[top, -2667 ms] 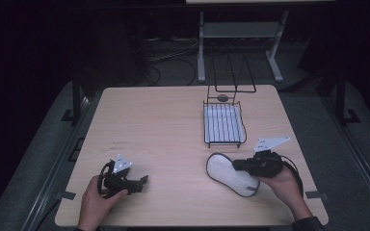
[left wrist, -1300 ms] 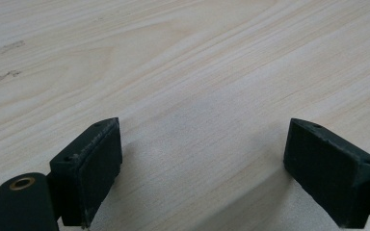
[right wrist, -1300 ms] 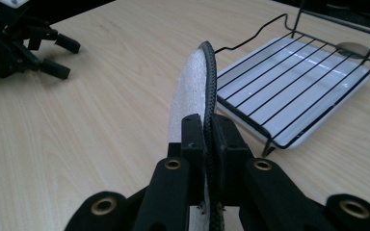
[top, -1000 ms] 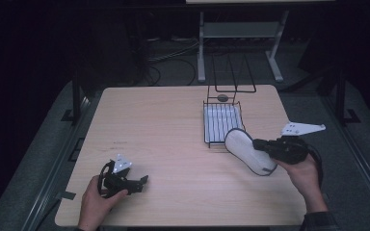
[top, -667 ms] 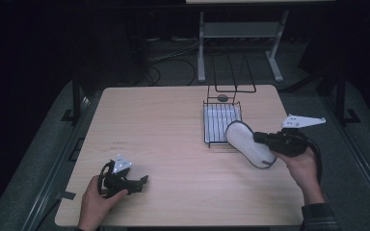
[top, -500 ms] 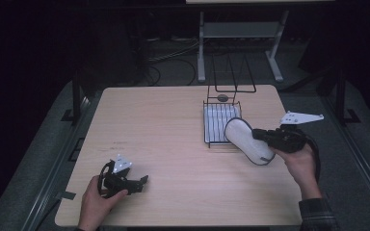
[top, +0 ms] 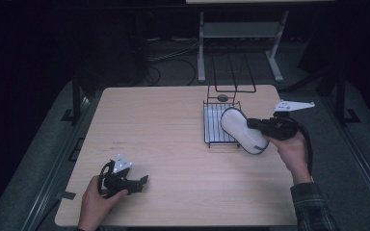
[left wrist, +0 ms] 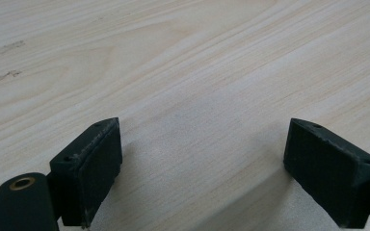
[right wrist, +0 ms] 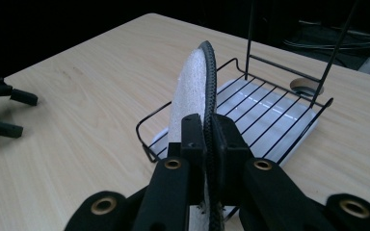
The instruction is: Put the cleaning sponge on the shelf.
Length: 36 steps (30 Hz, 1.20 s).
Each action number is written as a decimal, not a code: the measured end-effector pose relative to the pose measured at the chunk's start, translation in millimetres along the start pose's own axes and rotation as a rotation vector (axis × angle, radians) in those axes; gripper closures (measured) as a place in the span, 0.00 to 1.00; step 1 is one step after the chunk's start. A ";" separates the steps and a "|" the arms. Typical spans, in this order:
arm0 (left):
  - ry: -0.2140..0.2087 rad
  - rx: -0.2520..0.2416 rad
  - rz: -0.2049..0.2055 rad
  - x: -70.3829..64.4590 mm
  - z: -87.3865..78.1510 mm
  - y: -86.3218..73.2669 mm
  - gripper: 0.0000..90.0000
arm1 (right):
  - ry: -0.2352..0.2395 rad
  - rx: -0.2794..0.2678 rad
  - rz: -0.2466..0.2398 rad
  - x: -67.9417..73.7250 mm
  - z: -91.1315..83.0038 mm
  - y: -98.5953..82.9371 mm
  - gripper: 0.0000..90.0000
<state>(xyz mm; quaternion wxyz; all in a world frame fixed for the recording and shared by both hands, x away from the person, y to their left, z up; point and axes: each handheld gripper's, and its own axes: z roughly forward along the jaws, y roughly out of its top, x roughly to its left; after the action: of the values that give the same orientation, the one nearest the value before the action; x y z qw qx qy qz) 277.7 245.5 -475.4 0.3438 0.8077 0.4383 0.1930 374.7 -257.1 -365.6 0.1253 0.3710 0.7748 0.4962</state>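
**White insole carried over the wire rack**

The right gripper (top: pixel 254 124) is seen pinching a white insole with a dark edge (top: pixel 243 131), its jaws pressed together on the insole's rim; in the right gripper view the insole (right wrist: pixel 192 91) is held on edge, rising upright from between the jaws, with its far end over the near rim of the black wire rack (right wrist: pixel 274 120). In the high view the insole is held clear of the table, tilted, its upper end overlapping the rack (top: pixel 213 126) and its lower end hanging past the rack's near right corner; whether it touches the wire cannot be told. A white tray (right wrist: pixel 289 130) is seen lying under the rack's wires; a small round dark object (top: pixel 223 97) lies just behind the rack on the light wooden table (top: pixel 164 125).

Compared with 2.7 s ago, the insole has been lifted from the table surface near the right edge and brought forward and leftward to the rack; over the last second it has been shifted further over the rack.

The left gripper (top: pixel 142 181) is rested on the table near the front left corner, well apart from the rack, its jaws spread wide with bare wood between them (left wrist: pixel 202 144); its position is unchanged from the earlier frames.
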 end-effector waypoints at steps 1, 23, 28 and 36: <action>0.000 0.000 0.000 0.0 0.0 0.0 0.14 | 0.001 -0.001 0.001 -1.2 1.8 1.6 0.94; -0.001 0.000 0.000 0.1 0.0 0.0 0.14 | 0.000 -0.022 0.062 -21.4 45.2 24.5 0.94; -0.001 0.000 0.000 0.1 0.0 0.0 0.14 | 0.000 -0.017 0.067 -25.6 55.0 26.9 0.94; -0.001 0.000 0.000 0.1 0.0 0.0 0.14 | 0.009 -0.012 0.089 -29.6 71.6 26.9 0.94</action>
<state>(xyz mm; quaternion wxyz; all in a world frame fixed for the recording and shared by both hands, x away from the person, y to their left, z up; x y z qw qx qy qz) 277.7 245.5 -475.4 0.3440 0.8078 0.4382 0.1929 447.6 -223.1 -381.6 0.1017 0.4022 0.7550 0.5079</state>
